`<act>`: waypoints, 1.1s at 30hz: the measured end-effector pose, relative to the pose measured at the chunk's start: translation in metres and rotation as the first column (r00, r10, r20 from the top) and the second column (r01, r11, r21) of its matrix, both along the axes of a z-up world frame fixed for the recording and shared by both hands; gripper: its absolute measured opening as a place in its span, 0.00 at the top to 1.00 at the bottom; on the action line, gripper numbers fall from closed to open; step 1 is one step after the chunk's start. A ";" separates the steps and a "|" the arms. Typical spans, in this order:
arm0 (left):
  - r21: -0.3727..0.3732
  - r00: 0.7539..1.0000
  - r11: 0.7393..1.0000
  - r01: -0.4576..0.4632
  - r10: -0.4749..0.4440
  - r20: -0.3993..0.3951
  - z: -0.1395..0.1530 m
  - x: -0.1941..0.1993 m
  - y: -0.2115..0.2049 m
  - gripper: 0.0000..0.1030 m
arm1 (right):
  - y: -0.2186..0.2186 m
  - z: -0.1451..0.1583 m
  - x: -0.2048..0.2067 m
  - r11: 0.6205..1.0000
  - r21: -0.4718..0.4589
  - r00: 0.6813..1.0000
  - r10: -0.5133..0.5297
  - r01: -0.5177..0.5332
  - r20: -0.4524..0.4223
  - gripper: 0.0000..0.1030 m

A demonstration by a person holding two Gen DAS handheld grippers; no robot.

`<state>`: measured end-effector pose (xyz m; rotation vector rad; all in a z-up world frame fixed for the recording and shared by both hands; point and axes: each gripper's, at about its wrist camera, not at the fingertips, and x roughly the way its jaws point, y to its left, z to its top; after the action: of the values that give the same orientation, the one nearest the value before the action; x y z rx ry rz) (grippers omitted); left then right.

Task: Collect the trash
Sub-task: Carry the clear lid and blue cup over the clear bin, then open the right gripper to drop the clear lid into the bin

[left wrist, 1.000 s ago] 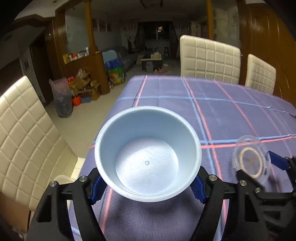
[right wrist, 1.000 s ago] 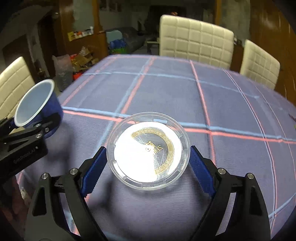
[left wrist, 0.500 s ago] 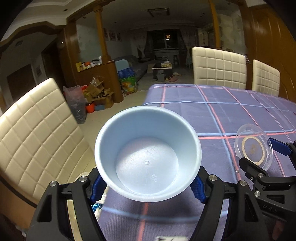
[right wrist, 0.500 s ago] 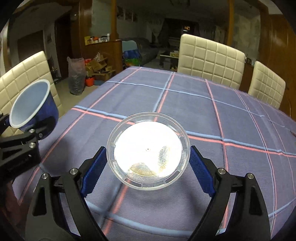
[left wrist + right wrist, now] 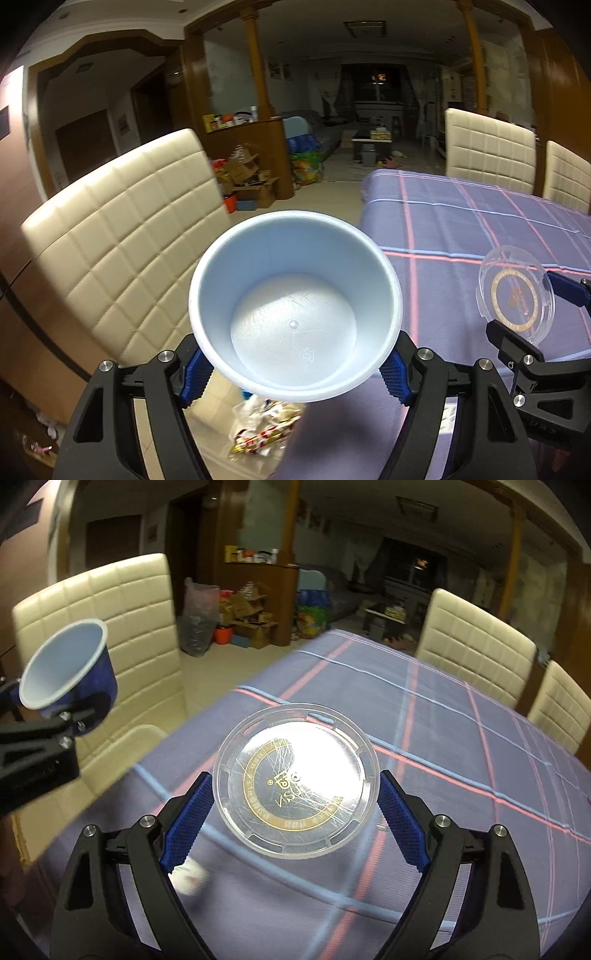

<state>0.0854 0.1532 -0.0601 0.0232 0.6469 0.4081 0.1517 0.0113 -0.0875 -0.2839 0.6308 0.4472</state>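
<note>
Left gripper [image 5: 295, 373]: clamped on the cup [image 5: 295, 306], blue pads pressed against its two sides just under the rim.
Cup: blue outside, pale inside, empty (a small moulded mark shows on its floor); held in the air with its mouth tipped toward the left wrist camera, out past the table's left edge and in front of a chair [image 5: 122, 236].
Right gripper [image 5: 295, 812]: clamped on the lid [image 5: 295, 782], one ribbed blue pad at each edge.
Lid: clear round plastic with a gold ring and printed lettering, glare across its middle; held above the table [image 5: 461, 738], tilted up toward the right wrist camera.
Cup and lid: well apart, cup on the left, lid on the right; each shows in the other camera's view.
Table: covered in a purple cloth with pink and pale-blue stripes; two more cream chairs stand at its far side.
Trash: crumpled wrappers [image 5: 266, 424] lie below the cup, past the table edge (what holds them cannot be told); a small white crumpled scrap [image 5: 188, 877] lies on the cloth beside the right gripper's left finger.
Room: cardboard boxes [image 5: 247, 622] and a filled plastic bag [image 5: 197, 622] on the floor by a wooden partition.
</note>
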 end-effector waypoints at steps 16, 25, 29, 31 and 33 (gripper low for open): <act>-0.018 0.991 0.990 -0.137 0.137 0.005 -0.007 -0.037 0.062 0.30 | 0.085 0.007 -0.029 0.988 -0.031 0.988 0.149 -0.148 0.027 0.16; -0.040 0.980 0.979 -0.199 0.199 0.001 -0.013 -0.051 0.089 0.30 | 0.105 0.001 -0.039 0.982 -0.054 0.983 0.183 -0.182 0.018 0.15; -0.045 0.978 0.977 -0.210 0.210 -0.003 -0.015 -0.056 0.094 0.30 | 0.115 0.000 -0.045 0.978 -0.067 0.979 0.202 -0.200 0.021 0.15; -0.050 0.977 0.976 -0.213 0.213 -0.004 -0.016 -0.058 0.095 0.30 | 0.120 0.000 -0.046 0.976 -0.073 0.978 0.210 -0.208 0.022 0.15; -0.052 0.977 0.975 -0.215 0.215 -0.005 -0.016 -0.059 0.097 0.30 | 0.125 0.000 -0.047 0.973 -0.079 0.976 0.217 -0.215 0.023 0.15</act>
<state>0.0261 0.2505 -0.0758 -0.0974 0.6613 0.5998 0.1047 0.1368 -0.0874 -0.4339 0.5894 0.6276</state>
